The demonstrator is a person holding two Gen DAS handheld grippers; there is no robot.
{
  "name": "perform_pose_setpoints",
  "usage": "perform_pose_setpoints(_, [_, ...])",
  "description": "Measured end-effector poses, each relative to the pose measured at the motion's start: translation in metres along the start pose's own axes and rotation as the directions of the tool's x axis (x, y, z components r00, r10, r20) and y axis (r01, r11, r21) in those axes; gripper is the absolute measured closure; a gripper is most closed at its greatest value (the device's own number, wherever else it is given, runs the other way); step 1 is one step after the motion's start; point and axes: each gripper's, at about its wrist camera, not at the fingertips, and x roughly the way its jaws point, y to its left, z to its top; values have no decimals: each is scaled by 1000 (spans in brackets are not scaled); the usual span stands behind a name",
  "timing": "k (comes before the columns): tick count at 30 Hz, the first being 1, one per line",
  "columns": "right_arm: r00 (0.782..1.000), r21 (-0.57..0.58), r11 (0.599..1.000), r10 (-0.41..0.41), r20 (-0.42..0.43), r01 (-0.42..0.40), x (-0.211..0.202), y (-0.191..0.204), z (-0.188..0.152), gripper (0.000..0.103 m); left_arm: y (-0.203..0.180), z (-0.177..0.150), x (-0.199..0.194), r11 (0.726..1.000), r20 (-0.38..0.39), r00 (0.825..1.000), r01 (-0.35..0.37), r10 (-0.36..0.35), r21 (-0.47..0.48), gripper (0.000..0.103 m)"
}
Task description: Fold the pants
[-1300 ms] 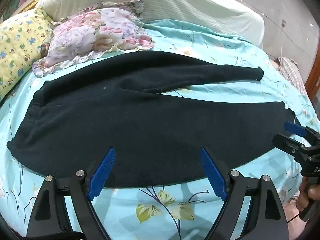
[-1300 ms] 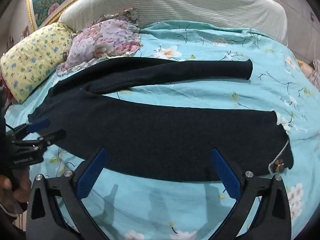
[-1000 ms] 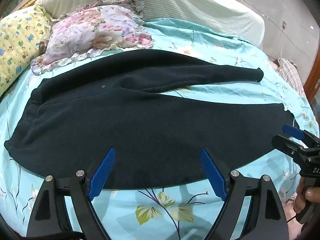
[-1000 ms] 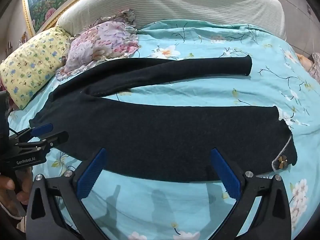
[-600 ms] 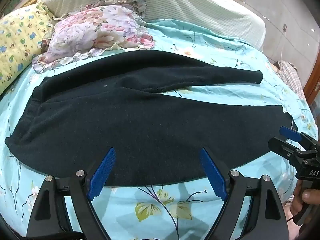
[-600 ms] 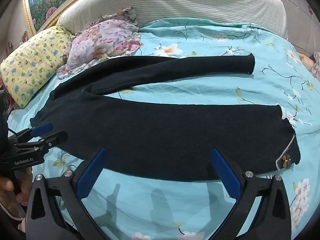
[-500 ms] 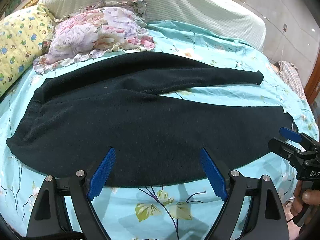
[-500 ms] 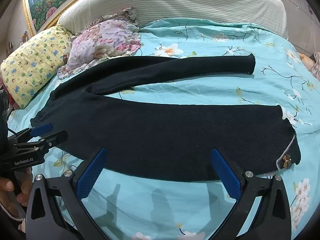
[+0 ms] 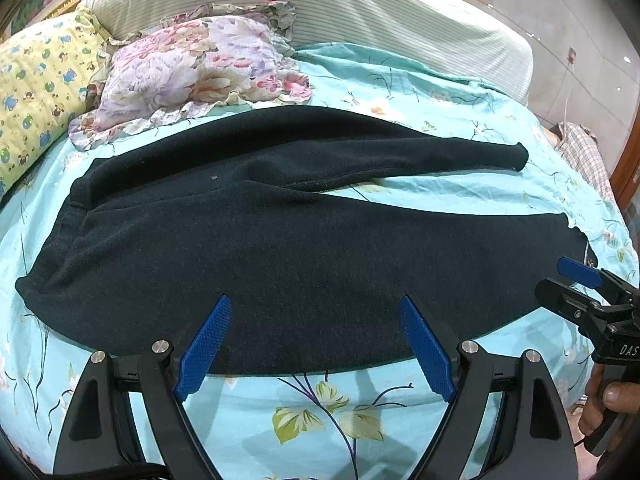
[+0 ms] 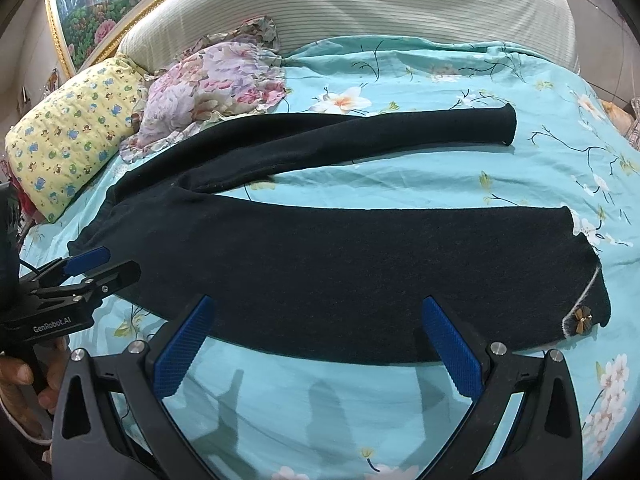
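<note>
On a bed (image 9: 420, 92) spread with a turquoise flowered sheet (image 10: 400, 184), one pair of dark pants (image 9: 320, 264) lies flat, waistband at the left, its two legs running to the right and parted in a narrow V. Two pillows sit at the far left: a yellow one (image 10: 72, 136) printed with small animals and a frilled floral one (image 10: 216, 84), whose edge touches the far leg. A small bow (image 10: 582, 319) marks the cuff of the near leg. A gilt-framed picture (image 10: 100, 8) hangs above the striped headboard (image 10: 360, 4).

Compared with half a second ago, little has changed: the pants lie as they did and both tools hover in nearly the same places.

Two grippers are in play. The left gripper (image 9: 316, 340) hangs over the near edge of the seat and thigh, jaws spread wide, holding nothing. The right gripper (image 10: 320, 336) hangs over the near edge of the lower leg, jaws equally wide and empty. In each view the other tool appears at the side, a hand (image 9: 608, 400) wrapped on its grip; whether either touches the cloth cannot be told.
</note>
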Motion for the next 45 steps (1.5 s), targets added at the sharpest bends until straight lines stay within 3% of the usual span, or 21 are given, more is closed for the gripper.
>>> perform_pose_setpoints(45, [999,61,997,53,2,-53,-3,-3,4,0,3,20,9,994,-31,994,108,-107,13,16])
